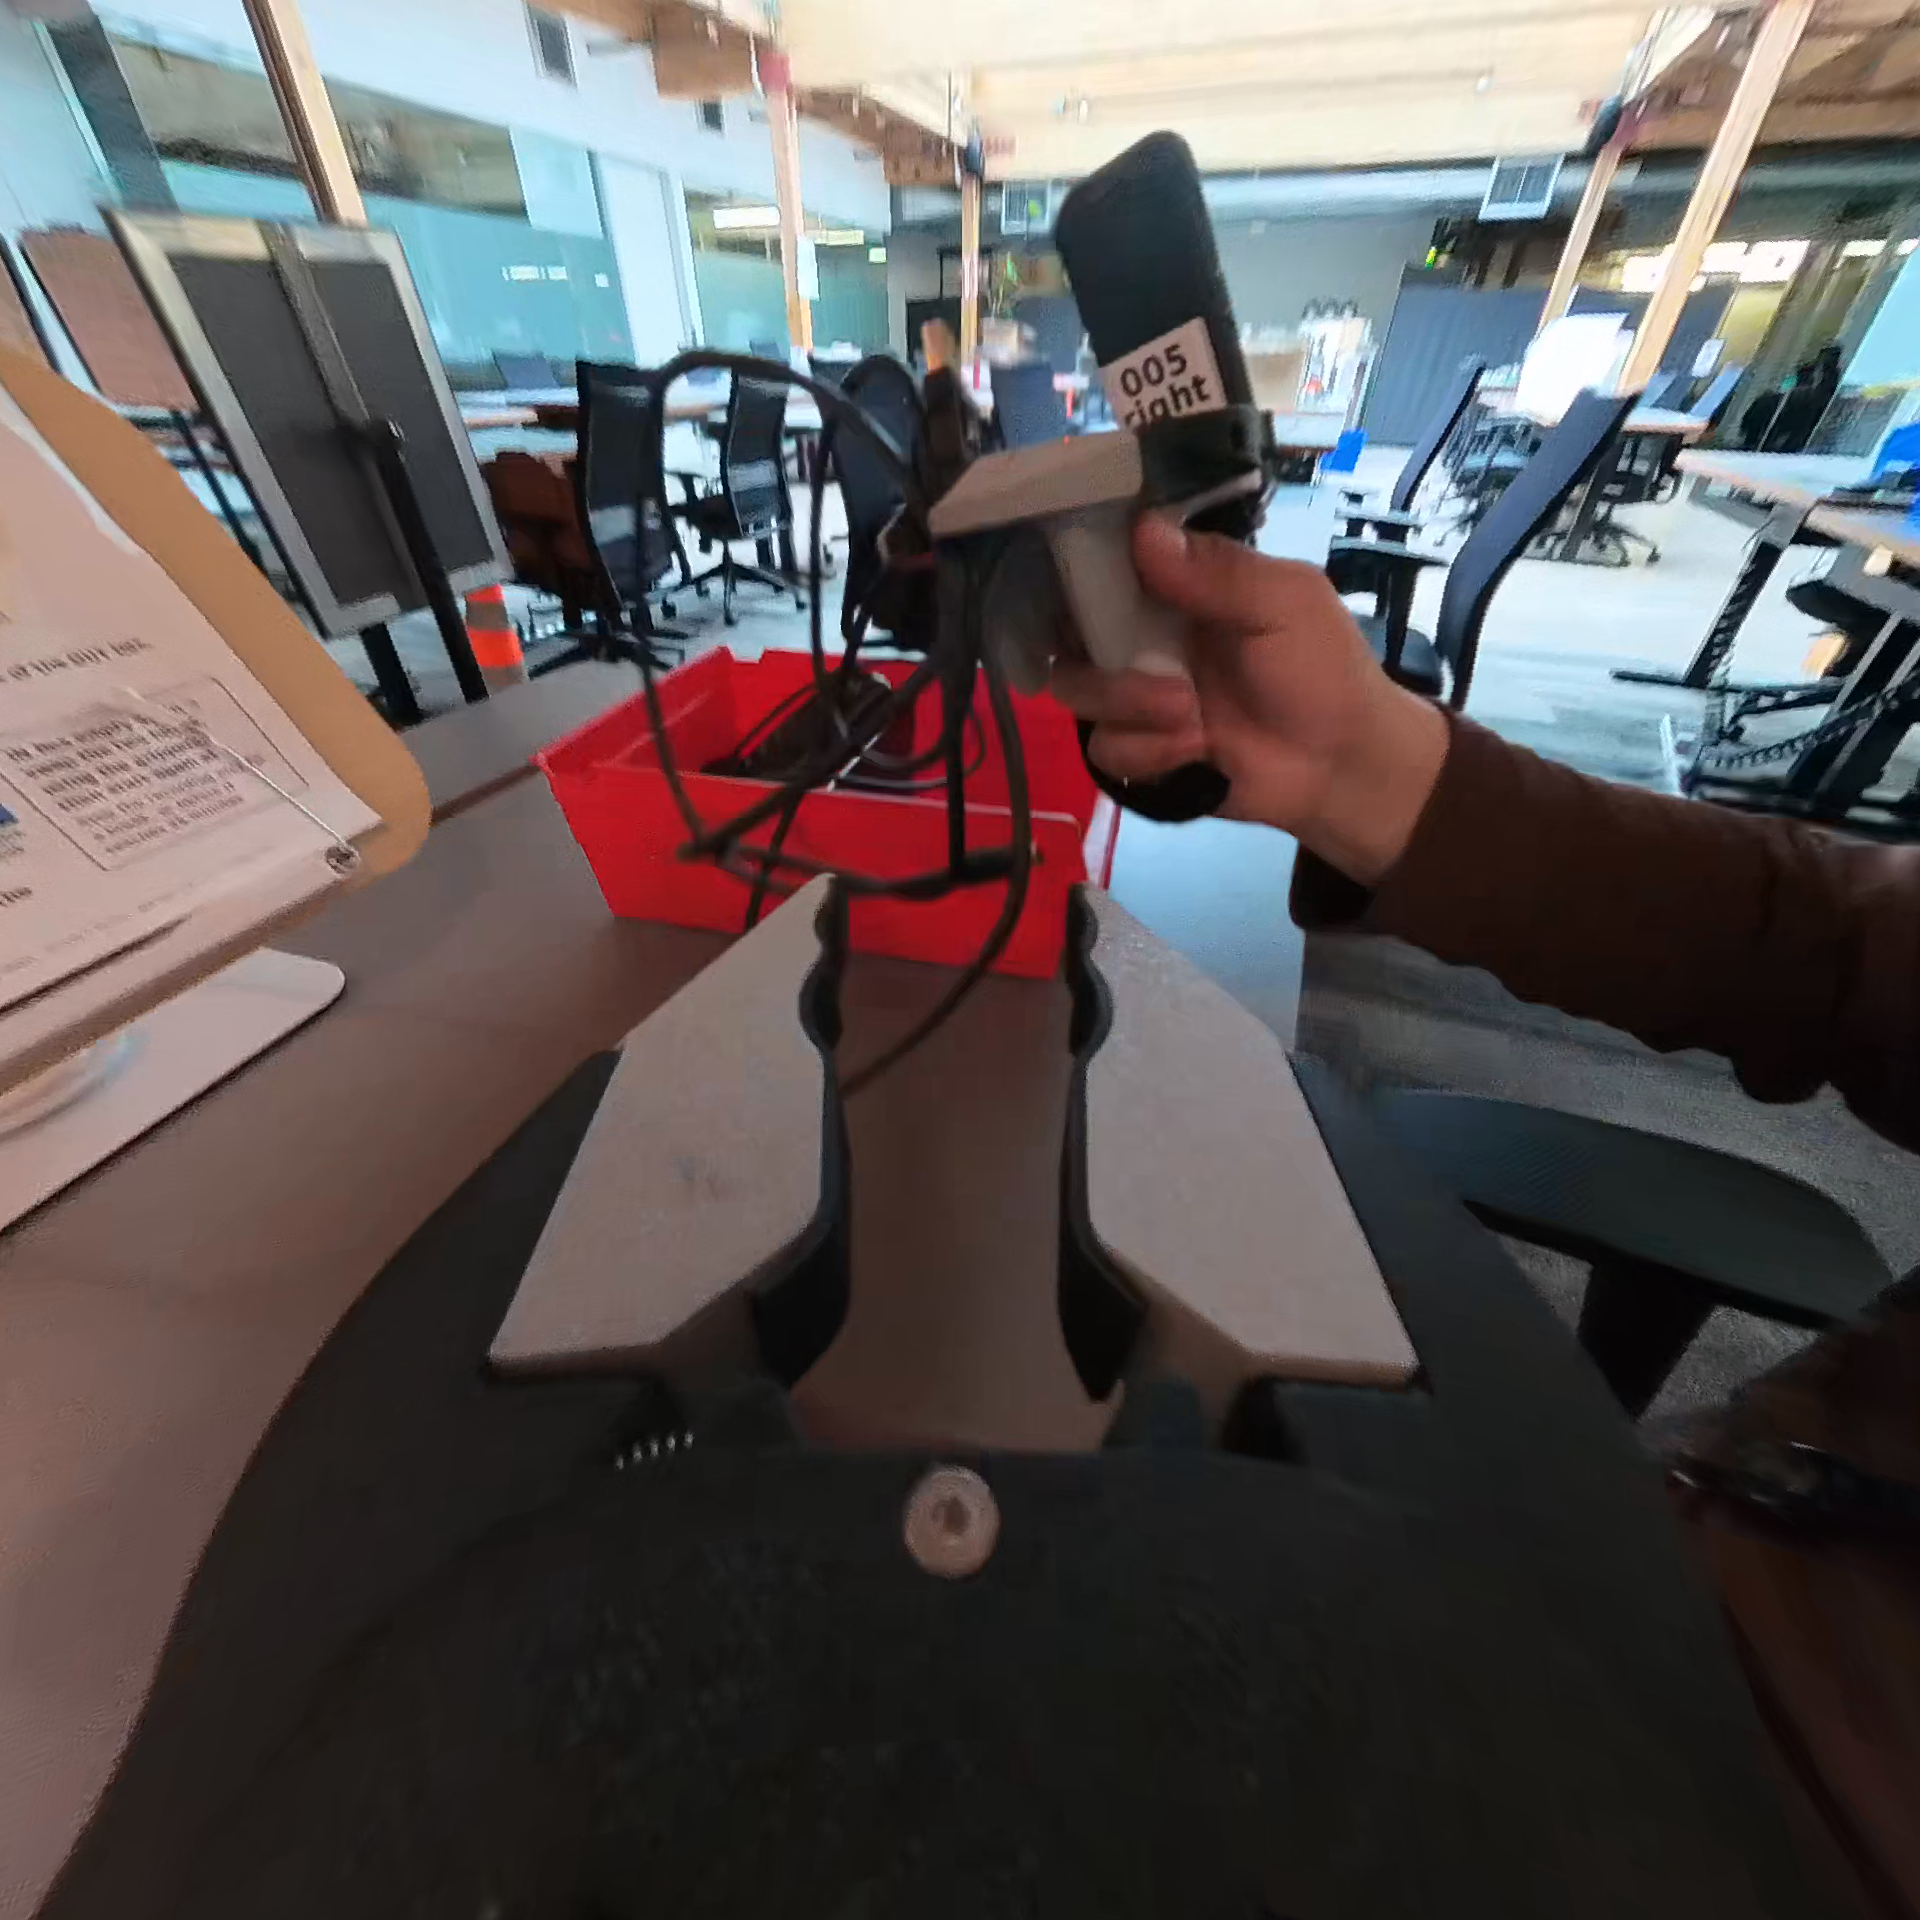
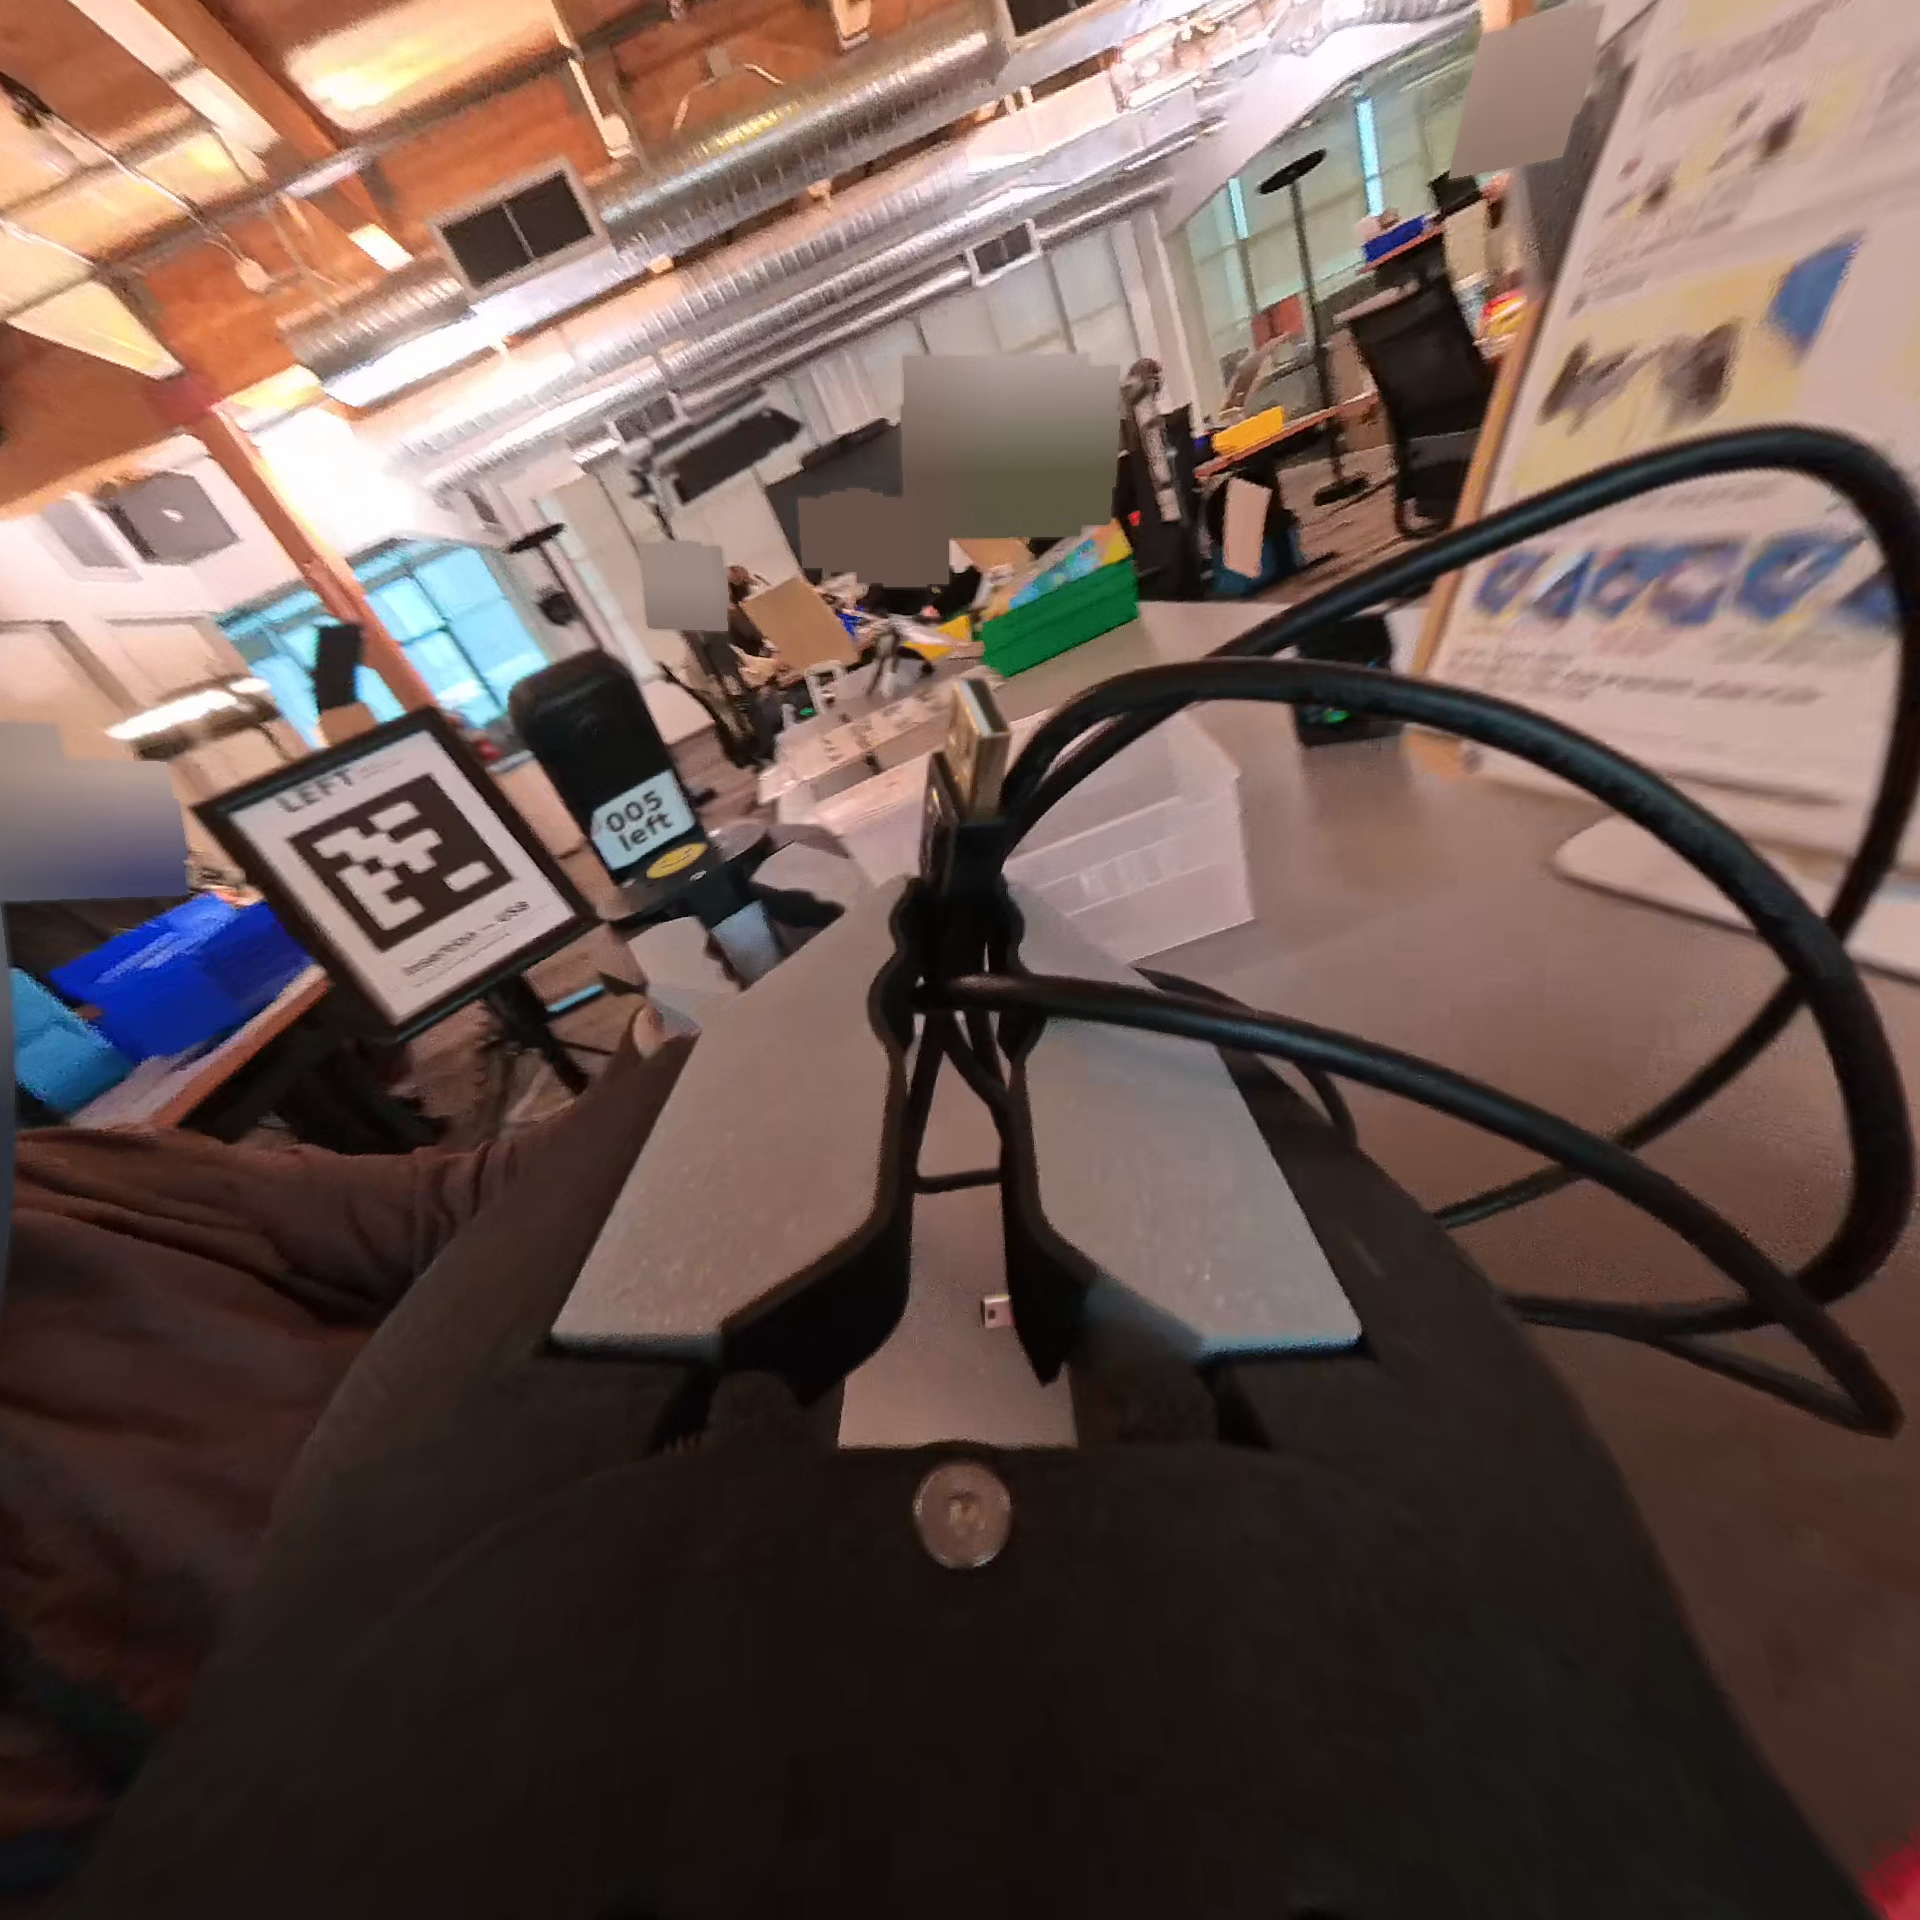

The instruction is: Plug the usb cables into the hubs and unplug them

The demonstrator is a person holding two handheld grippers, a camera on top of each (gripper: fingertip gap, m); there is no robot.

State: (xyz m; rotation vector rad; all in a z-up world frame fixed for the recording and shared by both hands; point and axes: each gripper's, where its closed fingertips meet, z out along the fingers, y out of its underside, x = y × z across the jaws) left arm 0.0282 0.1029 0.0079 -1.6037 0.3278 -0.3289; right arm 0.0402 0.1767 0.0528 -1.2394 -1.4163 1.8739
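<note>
Black cables point(image 2: 1455, 748) hang in a tangled bunch pinched by the right claw point(image 2: 951, 935) above the red bin point(image 1: 665, 821) at the tabletop's point(image 1: 468, 1039) far edge, left claw point(image 1: 951, 914) spread and empty, so I reckon loops could snag the bin or slip free.

The left wrist view is taken from low over the table point(image 1: 436, 1039), along the left gripper point(image 1: 951, 935), and is faced across the room toward the red bin point(image 1: 644, 821), which is seen near. The right gripper point(image 1: 971, 530) is caught close above the bin, side-on.

The right wrist view is tilted upward along the right gripper point(image 2: 951, 935), so that ceiling and far desks are taken in. The left gripper point(image 2: 727, 904) is seen just beyond, to the left. The table point(image 2: 1455, 935), the cables point(image 2: 1558, 769) and the stand with printed sheets point(image 2: 1683, 436) are shared by both views.
</note>
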